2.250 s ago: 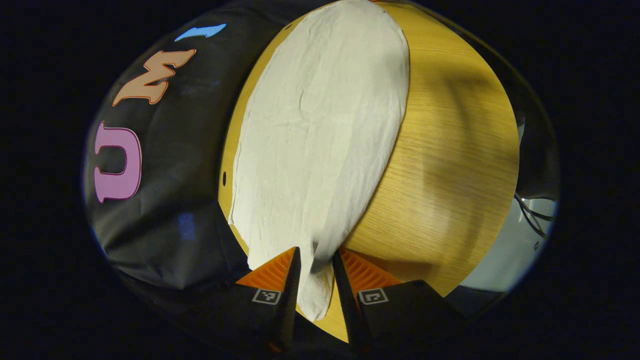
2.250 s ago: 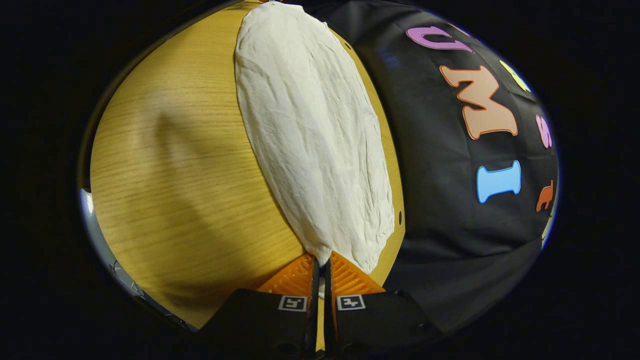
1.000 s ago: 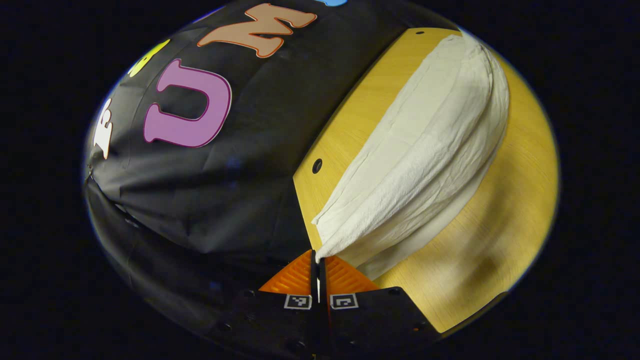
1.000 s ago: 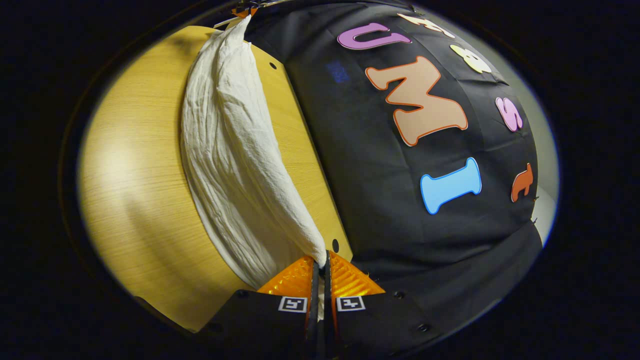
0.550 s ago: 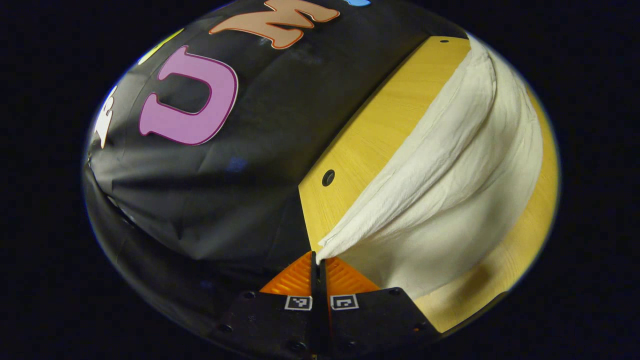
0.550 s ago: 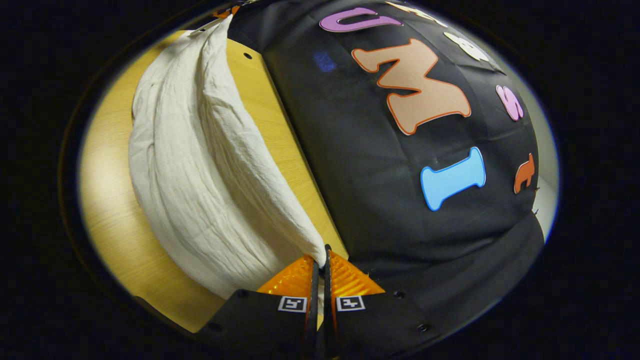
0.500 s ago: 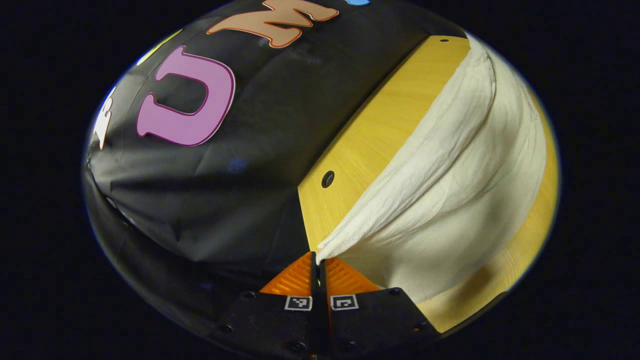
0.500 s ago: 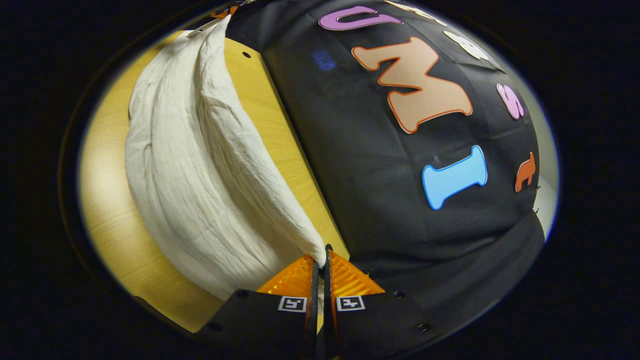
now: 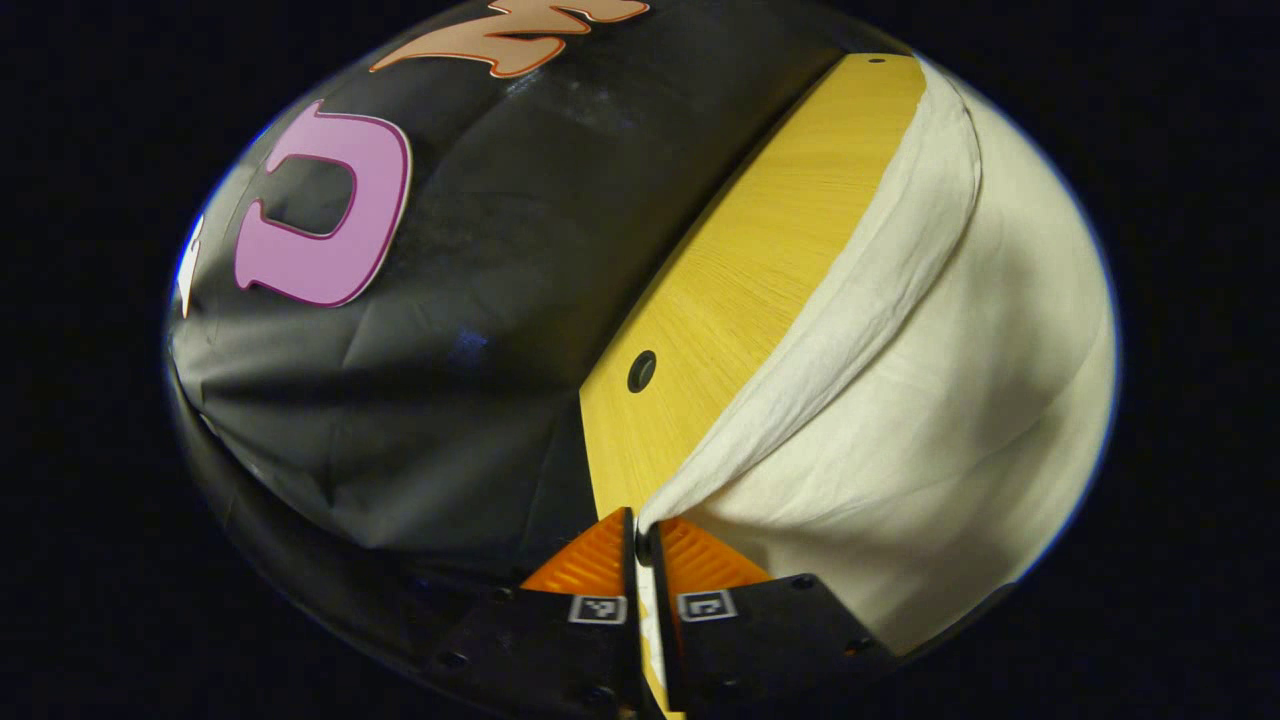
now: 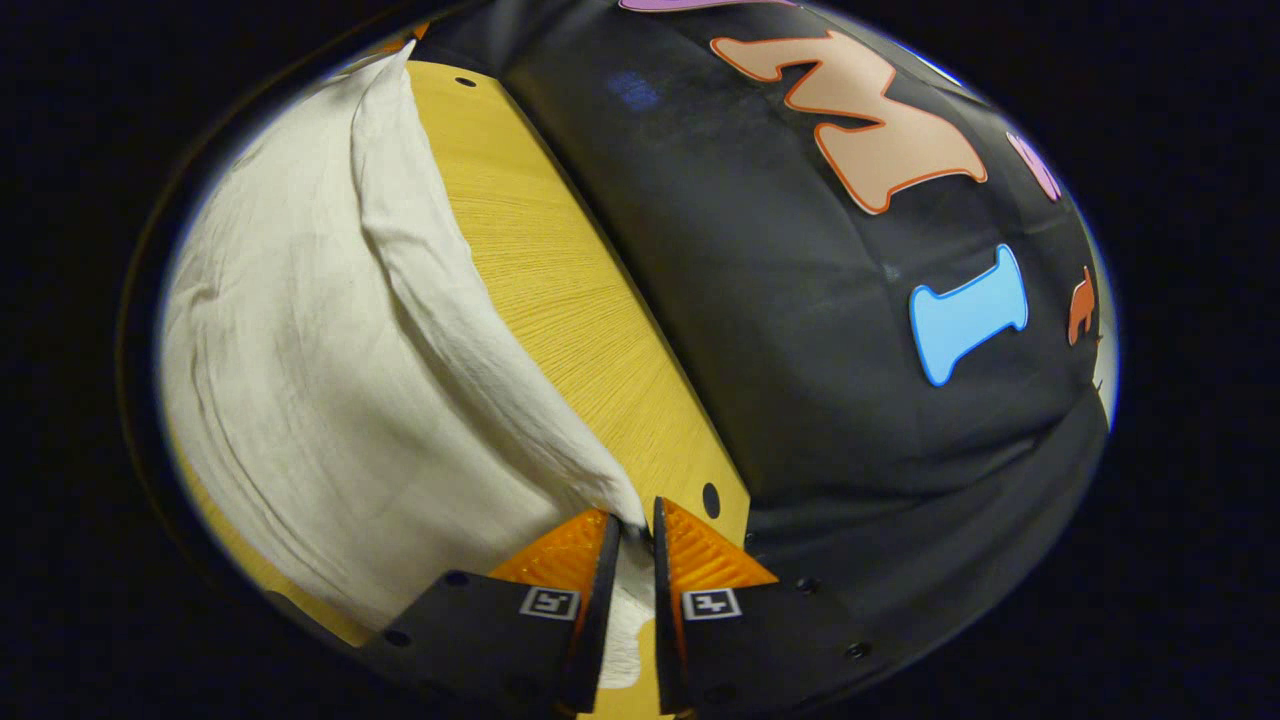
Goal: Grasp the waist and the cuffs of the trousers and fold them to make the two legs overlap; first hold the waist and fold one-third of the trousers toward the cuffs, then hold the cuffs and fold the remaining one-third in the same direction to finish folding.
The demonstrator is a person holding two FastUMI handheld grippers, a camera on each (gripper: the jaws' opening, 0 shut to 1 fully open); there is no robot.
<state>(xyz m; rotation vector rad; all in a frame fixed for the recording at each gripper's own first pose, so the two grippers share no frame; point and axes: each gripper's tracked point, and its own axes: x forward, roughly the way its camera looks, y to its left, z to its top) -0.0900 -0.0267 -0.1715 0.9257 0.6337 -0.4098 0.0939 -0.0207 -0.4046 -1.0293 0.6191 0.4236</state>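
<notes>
Both grippers now carried across, lifted edge swept over rest of trousers (image 9: 930, 400). Left gripper (image 9: 643, 535) fingers pinch cloth corner; right gripper (image 10: 630, 530) fingers slightly parted, cloth between. Trousers draped over table (image 9: 740, 280). Thin, limp, light; grip hems at corners.

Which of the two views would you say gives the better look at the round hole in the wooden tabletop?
The left gripper view: the hole sits on open wood, well clear of the left gripper. In the right gripper view a hole is low beside the right gripper; whether it is the same hole, I cannot tell.
</notes>
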